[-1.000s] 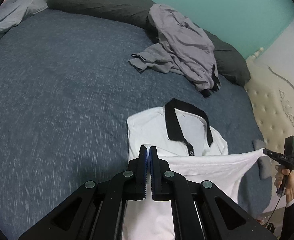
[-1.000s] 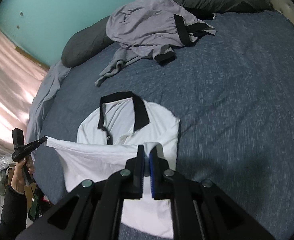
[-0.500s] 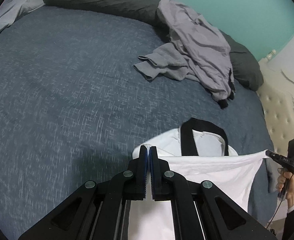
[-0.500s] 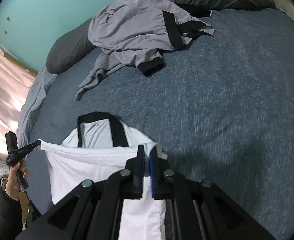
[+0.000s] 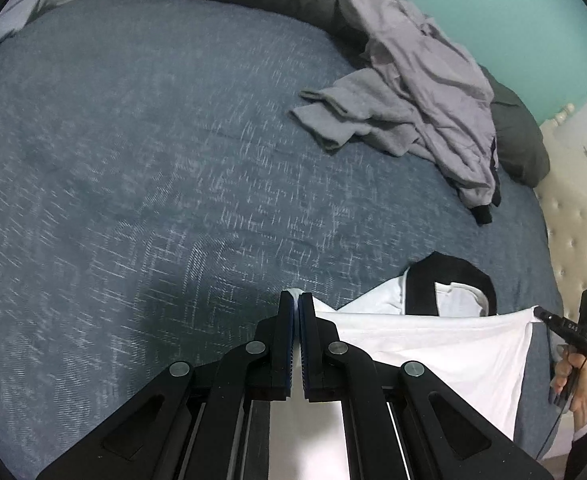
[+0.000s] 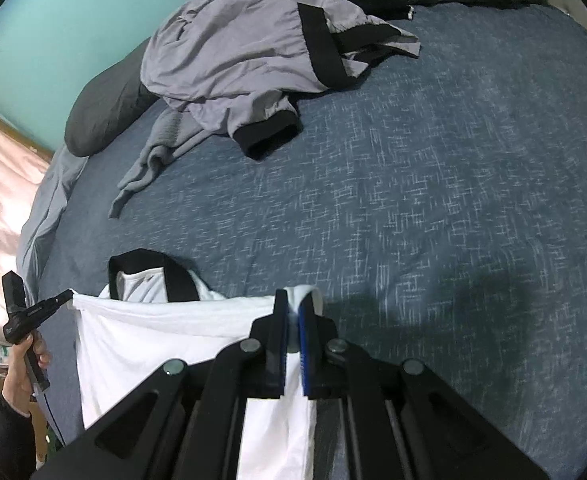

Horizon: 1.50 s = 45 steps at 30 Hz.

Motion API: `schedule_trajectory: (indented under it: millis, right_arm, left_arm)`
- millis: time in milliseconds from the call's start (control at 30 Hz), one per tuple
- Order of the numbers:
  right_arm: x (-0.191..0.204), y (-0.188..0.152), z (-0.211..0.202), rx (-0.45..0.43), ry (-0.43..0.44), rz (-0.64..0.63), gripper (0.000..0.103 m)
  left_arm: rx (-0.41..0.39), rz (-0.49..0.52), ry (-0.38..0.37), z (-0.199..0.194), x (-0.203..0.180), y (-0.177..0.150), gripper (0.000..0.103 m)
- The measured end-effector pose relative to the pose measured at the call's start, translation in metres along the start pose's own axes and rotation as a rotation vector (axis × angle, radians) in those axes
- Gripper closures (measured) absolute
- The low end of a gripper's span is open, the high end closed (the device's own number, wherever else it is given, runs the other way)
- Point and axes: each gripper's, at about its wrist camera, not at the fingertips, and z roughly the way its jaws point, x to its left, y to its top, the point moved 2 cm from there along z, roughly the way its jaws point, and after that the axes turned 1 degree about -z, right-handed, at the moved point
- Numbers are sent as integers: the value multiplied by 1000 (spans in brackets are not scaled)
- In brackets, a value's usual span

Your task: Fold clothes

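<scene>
Grippers — left gripper (image 5: 296, 298) and right gripper (image 6: 293, 296) — each clamp a hem corner of the white polo (image 5: 433, 344), mid bottom-to-collar fold; next, lower it evenly onto the black collar (image 5: 449, 270).

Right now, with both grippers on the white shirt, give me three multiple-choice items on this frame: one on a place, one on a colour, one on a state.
1. Where does the grey jacket lie?
A. At the far side of the bed, partly on the dark pillow
B. Under the white shirt
C. On the floor

2. What colour is the collar of the white shirt?
A. Red
B. Black
C. Grey

3. How does the white shirt's raised edge stand?
A. Flat on the bed, let go
B. Bunched in one gripper only
C. Stretched between the left gripper and the right gripper, both shut on it

Answers:
1 A: it lies crumpled against the pillow, well beyond the shirt.
2 B: a black band rims the neck opening.
3 C: each wrist view shows fabric pinched at both ends, taut between them.
</scene>
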Motion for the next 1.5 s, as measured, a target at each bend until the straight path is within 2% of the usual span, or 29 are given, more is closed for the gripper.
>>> schedule_trajectory:
  millis: [133,267,300,400,500,600,700,833,967,1233,1500]
  right_arm:
    - [-3,-5,16,7,-2,9,99]
    - [-10,-9,23,-8,-23,32,98]
    - [-12,-9,21,-23,-36,34,97]
    - [-13,-9,10,-80,-60,29,91]
    - [-15,-8,2,-99,-52,49,74]
    - [-7,-10,-8,-110,-10,24,74]
    - [11,-18,-11,-96,-27,-73,74]
    - [21,-34,-6,-69,-22,-124,74]
    - [28,-46,13,-13,-50,-194,74]
    - [26,-46,52,36,-128,-231,74]
    - [14,-19,65,-17,-152,-171,74]
  left_arm:
    - [13,-14,10,13,3,-4,99]
    - [-2,-36,-23,10,9,-5,99]
    - [-10,-48,-30,7,12,-5,95]
    - [-42,-73,-37,-5,18,-2,75]
    - [-67,-57,-31,-19,17,-1,75]
    - [-64,-1,-35,-27,9,-7,75]
    - [-52,65,-35,-27,-1,-19,75]
    - [3,140,-37,-13,-11,-37,75]
    - [47,222,-3,7,-20,-51,75]
    - [34,232,14,31,-18,-44,75]
    - [-25,203,46,41,-11,-16,75]
